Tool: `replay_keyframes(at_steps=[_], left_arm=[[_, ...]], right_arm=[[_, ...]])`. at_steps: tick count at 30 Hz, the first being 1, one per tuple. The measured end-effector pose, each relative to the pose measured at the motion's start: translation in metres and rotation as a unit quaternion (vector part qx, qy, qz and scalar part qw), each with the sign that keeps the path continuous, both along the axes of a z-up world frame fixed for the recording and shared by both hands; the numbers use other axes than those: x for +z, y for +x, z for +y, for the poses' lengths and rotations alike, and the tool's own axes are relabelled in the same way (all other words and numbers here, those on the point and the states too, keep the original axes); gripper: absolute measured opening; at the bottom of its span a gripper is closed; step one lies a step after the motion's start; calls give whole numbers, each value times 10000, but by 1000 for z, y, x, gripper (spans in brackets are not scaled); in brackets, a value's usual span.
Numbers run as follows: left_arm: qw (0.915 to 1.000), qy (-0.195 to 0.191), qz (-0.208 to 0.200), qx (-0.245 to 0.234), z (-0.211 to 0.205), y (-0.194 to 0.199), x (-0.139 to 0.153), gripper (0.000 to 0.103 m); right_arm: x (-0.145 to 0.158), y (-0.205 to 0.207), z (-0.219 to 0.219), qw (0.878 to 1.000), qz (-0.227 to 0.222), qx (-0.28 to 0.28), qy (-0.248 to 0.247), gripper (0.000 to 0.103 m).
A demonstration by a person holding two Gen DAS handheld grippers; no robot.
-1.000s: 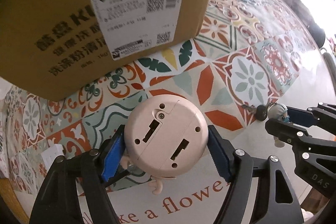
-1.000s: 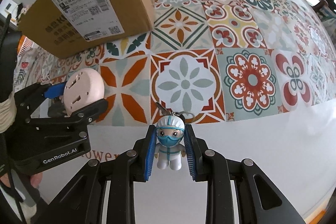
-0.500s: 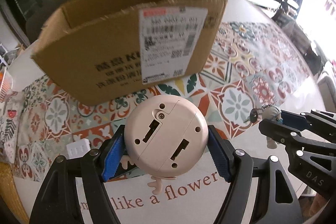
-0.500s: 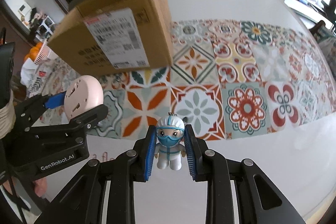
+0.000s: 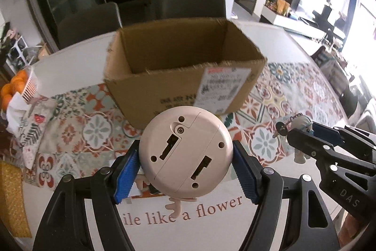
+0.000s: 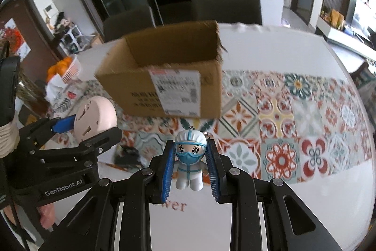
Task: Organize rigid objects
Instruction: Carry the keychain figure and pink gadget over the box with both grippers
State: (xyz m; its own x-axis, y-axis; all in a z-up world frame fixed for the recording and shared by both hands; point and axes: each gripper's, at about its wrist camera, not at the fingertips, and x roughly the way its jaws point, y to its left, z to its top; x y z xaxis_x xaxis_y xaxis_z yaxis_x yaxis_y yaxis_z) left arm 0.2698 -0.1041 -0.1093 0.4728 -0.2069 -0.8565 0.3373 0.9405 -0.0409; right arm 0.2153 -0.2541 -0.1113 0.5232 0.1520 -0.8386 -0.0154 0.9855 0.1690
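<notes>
My left gripper [image 5: 185, 171] is shut on a round pink device [image 5: 184, 152], its back with two slots facing the camera; it also shows in the right wrist view [image 6: 95, 118]. My right gripper [image 6: 190, 168] is shut on a small masked figurine keychain [image 6: 190, 161] in white and blue, which also shows in the left wrist view [image 5: 303, 125]. Both are held above the table. An open cardboard box [image 5: 183, 67] with a shipping label stands ahead on the patterned tablecloth [image 6: 305, 133]; in the right wrist view the box [image 6: 164, 77] is ahead and slightly left.
A basket of oranges [image 5: 16, 86] and a patterned cloth bag [image 5: 35, 124] lie at the left. A dark small object [image 6: 128, 154] lies on the cloth near the left gripper. Two dark chairs [image 5: 190, 4] stand behind the table.
Both grippers have risen and pulled back with their objects, so the box now shows its open top and looks farther away. Neither grip has changed.
</notes>
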Motion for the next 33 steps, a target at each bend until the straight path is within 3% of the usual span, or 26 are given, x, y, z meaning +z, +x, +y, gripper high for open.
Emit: replay_keyframes(at_steps=[21, 33], left_arm=[[9962, -199, -750, 393, 35, 24, 74, 74], [9956, -179, -852, 333, 32, 61, 92, 74]], right_arm=[[72, 36, 32, 9943, -982, 426, -24, 27], [87, 76, 32, 9930, -1076, 487, -83, 27]])
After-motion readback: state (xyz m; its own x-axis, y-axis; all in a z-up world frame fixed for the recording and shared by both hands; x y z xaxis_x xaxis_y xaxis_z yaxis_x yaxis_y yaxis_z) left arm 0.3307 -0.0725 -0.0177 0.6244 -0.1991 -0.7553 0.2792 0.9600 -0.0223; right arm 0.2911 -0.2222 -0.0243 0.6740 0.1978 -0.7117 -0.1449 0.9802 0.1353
